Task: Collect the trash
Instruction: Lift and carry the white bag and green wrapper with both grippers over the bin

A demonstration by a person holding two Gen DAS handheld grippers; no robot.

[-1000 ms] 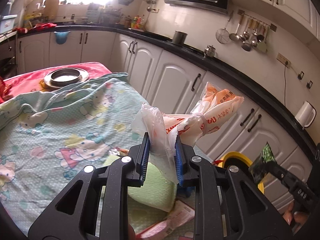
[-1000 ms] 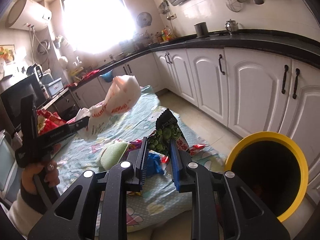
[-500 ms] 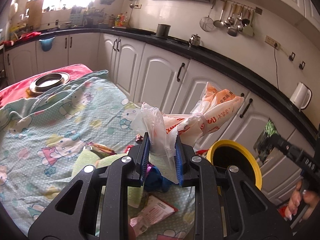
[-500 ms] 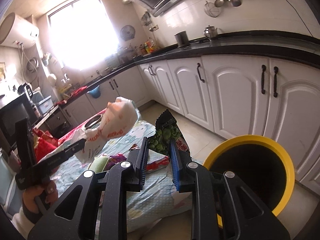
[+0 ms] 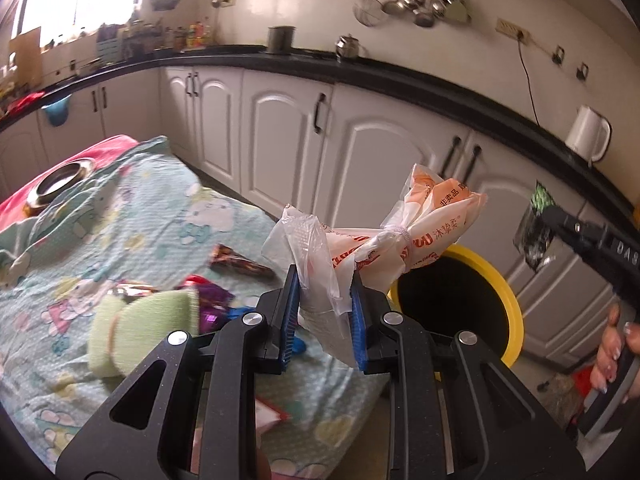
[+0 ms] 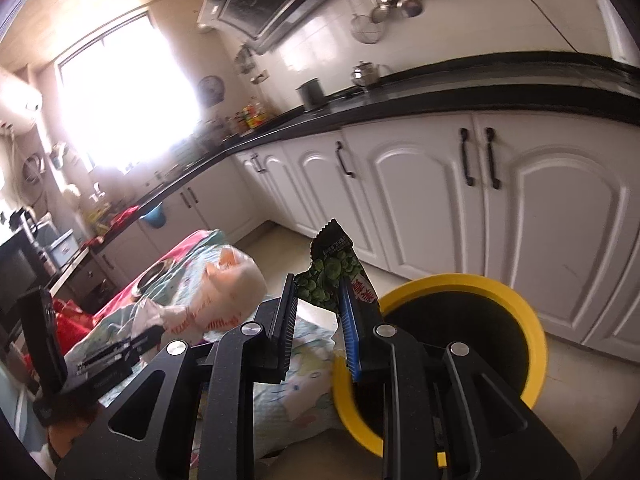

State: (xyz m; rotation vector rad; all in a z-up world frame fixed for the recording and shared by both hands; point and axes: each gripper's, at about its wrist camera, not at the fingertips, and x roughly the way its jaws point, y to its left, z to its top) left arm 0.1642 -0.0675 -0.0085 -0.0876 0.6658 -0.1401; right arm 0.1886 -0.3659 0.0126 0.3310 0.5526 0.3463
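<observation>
Left gripper (image 5: pixel 325 312) is clamped on a knotted white-and-orange bag (image 5: pixel 404 236); blue pads pinch the loose clear neck, and the printed bulk sticks out ahead and to the right of the jaws. Long axis of the bag runs roughly level, pointing toward the bin (image 5: pixel 512 312).

Right gripper (image 6: pixel 318 320) pinches a green snack wrapper (image 6: pixel 334 268) low down — the torn top stands upright above the pads.

Bin: yellow rim, dark inside, on the floor off the corner of the patterned cloth (image 5: pixel 132 216), in front of the white cabinets (image 6: pixel 420 196).

Key relation:
- In the right wrist view the bin sits just right of and below the jaws, its near rim partly hidden behind the right finger. The wrapper appears almost over the rim.
- In the left wrist view the bin lies ahead and to the right, beyond the bag's far end; the bag's tip overlaps the rim in the picture, but the pinched neck looks short of the opening.

Judgement: right hand is nearer — it likely needs only a small carry right before letting go. Left needs a further carry to the right so the whole bag clears the rim.

More trash lies on the cloth: a green pouch (image 5: pixel 140 328), a brown wrapper (image 5: pixel 240 264), purple foil (image 5: pixel 212 304).
</observation>
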